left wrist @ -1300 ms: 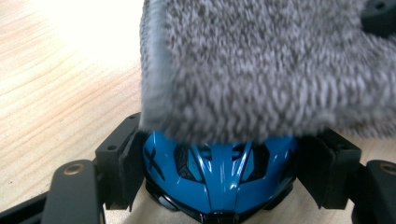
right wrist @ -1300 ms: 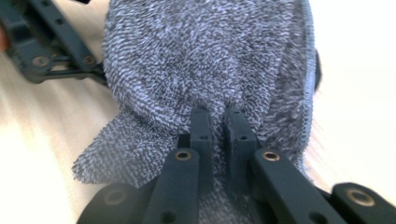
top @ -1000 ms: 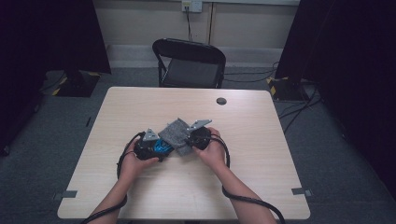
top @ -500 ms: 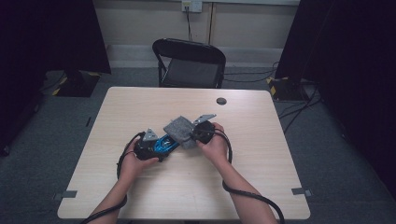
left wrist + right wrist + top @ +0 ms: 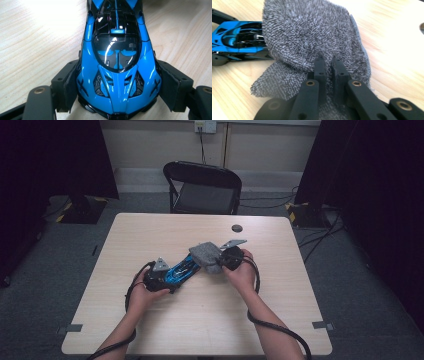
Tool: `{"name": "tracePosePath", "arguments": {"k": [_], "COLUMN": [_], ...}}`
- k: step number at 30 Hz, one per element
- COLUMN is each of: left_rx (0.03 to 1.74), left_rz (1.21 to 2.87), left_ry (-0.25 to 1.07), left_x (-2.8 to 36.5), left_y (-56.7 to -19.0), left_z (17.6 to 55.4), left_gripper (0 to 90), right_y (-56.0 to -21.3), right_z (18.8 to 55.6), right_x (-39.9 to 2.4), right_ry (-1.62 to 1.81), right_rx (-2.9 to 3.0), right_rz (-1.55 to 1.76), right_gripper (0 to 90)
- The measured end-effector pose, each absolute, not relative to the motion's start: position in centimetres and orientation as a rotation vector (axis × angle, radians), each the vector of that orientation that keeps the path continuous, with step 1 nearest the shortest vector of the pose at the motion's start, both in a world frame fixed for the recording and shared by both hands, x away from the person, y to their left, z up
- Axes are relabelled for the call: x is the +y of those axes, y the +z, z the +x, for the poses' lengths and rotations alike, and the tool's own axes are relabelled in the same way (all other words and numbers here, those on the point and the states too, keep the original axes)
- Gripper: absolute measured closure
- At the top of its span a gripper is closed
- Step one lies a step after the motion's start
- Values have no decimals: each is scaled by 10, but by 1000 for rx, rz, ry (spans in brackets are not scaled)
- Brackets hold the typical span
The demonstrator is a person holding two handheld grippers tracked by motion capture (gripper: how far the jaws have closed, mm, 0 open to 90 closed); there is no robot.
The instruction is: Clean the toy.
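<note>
Fingers (image 5: 68,87) of the left gripper (image 5: 117,100) clamp the nose end of a blue model car (image 5: 117,62), one pad flat against each flank; the grip is firm, with no gap visible on either side. Fingers (image 5: 320,72) of the right gripper (image 5: 329,67) are pinched tight on a fold of a grey cloth (image 5: 309,37), the two pads nearly meeting through the pile.

In the high view the blue model car (image 5: 181,268) lies on the counter (image 5: 165,227), slightly left of centre, its length running diagonally from the left gripper (image 5: 167,279) up toward the grey cloth (image 5: 207,256). The cloth drapes over the far end of the car and touches it; in the right gripper view the blue model car (image 5: 239,37) emerges from under the cloth's left edge, its lower side on the wood. The right gripper (image 5: 220,262) sits just right of the cloth, held in the right hand (image 5: 241,276); the left hand (image 5: 144,292) holds the left gripper at the car's near end.

Further out: a small dark round disc (image 5: 237,228) lies on the counter near the far edge, well apart from the car. A black folding chair (image 5: 202,187) stands beyond the counter's far edge. Cables trail from both grippers toward the near edge.
</note>
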State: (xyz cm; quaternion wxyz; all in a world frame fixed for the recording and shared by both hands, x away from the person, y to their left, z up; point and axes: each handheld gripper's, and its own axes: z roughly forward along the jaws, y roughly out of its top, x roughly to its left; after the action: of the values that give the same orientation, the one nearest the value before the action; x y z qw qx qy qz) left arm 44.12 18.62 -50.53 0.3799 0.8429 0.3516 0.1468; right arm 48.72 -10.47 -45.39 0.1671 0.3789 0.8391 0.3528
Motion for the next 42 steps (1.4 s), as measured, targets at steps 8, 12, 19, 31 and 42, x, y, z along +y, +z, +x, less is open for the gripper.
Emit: {"name": "tracePosePath", "arguments": {"k": [8, 12, 19, 31, 42], "left_rx": [898, 898, 897, 900, 898], "left_rz": [2151, 2151, 2151, 2149, 2153], "left_ry": [375, 375, 376, 373, 375], "left_x": [186, 186, 186, 186, 186], "left_y": [-505, -505, -505, -506, -505], "left_z": [441, 441, 441, 441, 441], "left_gripper": [257, 257, 257, 257, 257], "right_y": [-443, -432, -415, -419, -434], "right_z": [486, 484, 475, 454, 438], "right_x": [-128, -135, -129, -82, -46], "right_ry": [1039, 1070, 1143, 1224, 1247], "right_rx": [2327, 2291, 2276, 2358, 2436], "right_rz": [1131, 1122, 1061, 934, 833], "right_gripper": [846, 845, 845, 844, 837]}}
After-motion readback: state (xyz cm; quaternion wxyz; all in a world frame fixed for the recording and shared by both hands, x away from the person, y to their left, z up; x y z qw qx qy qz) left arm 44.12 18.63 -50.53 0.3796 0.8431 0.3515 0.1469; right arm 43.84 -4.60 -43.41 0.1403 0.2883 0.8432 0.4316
